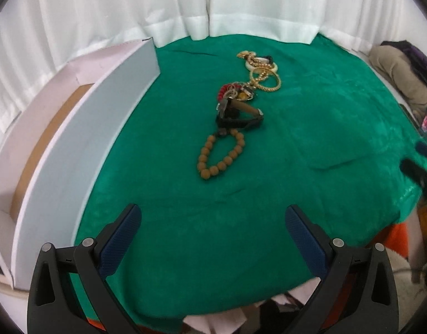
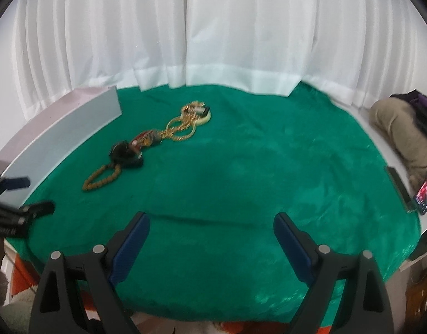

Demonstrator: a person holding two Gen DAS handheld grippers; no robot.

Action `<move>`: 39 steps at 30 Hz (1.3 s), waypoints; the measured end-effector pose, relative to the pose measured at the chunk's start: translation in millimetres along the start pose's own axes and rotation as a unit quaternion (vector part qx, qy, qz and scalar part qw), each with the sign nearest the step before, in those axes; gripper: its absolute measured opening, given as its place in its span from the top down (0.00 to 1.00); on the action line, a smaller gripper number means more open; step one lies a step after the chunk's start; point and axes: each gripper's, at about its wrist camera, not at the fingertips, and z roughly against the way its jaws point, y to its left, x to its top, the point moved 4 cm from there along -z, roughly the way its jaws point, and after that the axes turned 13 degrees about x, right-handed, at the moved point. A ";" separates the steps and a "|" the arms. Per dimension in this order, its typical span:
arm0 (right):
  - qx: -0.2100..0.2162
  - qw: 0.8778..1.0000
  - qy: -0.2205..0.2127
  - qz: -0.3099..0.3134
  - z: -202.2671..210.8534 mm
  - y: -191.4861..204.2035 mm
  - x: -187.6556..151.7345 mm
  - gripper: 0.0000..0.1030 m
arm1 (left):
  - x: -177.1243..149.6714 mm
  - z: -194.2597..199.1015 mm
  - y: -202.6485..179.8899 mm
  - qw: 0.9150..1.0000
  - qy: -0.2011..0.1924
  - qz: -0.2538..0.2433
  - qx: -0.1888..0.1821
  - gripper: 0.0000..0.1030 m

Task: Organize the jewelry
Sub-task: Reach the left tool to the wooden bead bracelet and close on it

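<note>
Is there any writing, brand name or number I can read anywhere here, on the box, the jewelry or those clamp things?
Nothing here reads clearly.
Left gripper, seen at the edge of the right wrist view: a strip of pale lettering on its body, too blurred to read.
Phone screen: lit with a picture, any text too small to tell.
White box: no print visible.
Jewelry pile: no legible markings.
Right gripper: no markings visible.

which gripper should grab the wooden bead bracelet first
Left, probably. The left gripper is open and faces the wooden bead bracelet almost head-on, beside the white box. The right gripper sits farther off.
</note>
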 end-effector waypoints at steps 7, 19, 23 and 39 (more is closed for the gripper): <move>0.015 1.000 0.007 0.000 -2.0 5.4 -8.6 0.10 | 32.0 -40.8 -22.6 0.996 -0.015 -0.044 0.071 0.01; 0.015 1.000 0.021 -0.016 -9.8 0.0 -15.1 0.10 | 41.3 -48.7 -27.8 0.993 -0.023 -0.065 0.091 0.01; 0.015 1.000 0.024 -0.004 -10.6 6.4 -15.0 0.10 | 45.4 -68.5 -25.9 0.997 -0.006 -0.057 0.050 0.01; 0.029 0.999 0.021 0.004 -18.9 8.5 5.6 0.10 | 33.7 -83.1 -18.8 0.997 0.019 -0.015 -0.072 1.00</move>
